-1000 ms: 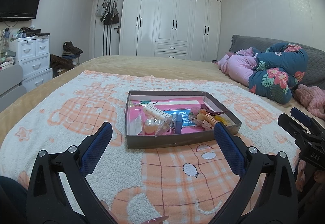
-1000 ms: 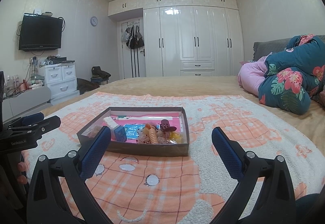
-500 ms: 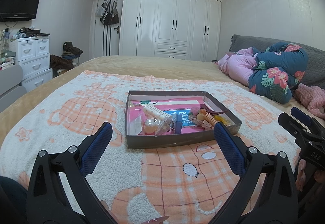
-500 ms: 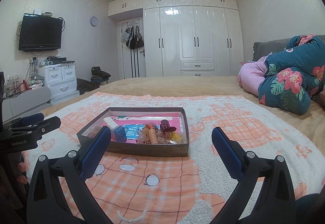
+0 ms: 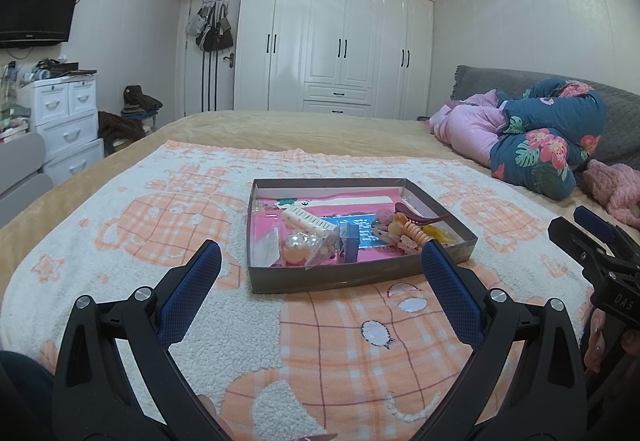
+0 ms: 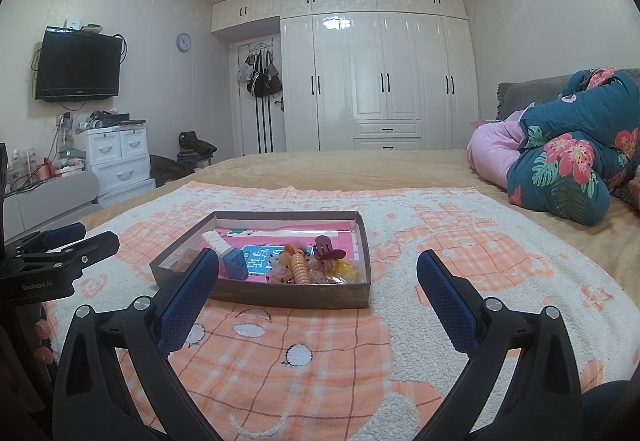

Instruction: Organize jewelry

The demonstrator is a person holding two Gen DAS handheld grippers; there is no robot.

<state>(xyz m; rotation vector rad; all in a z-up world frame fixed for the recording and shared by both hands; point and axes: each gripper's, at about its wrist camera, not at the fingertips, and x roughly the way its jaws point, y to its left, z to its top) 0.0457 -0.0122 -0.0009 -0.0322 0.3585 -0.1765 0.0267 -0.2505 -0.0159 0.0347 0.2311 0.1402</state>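
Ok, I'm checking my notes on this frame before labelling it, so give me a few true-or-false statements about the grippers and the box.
1. The left gripper is open and empty. True.
2. The grey box sits on a bare wooden table. False: it rests on an orange-and-white blanket on a bed.
3. The right gripper grips the maroon hair claw. False: it is open, short of the box.
4. The box holds several items. True.

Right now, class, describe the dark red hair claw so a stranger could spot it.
On the orange-checked blanket sits a shallow grey tray. Among its right-hand clutter lies the dark red hair claw, behind a ribbed peach clip; nothing else there is maroon.
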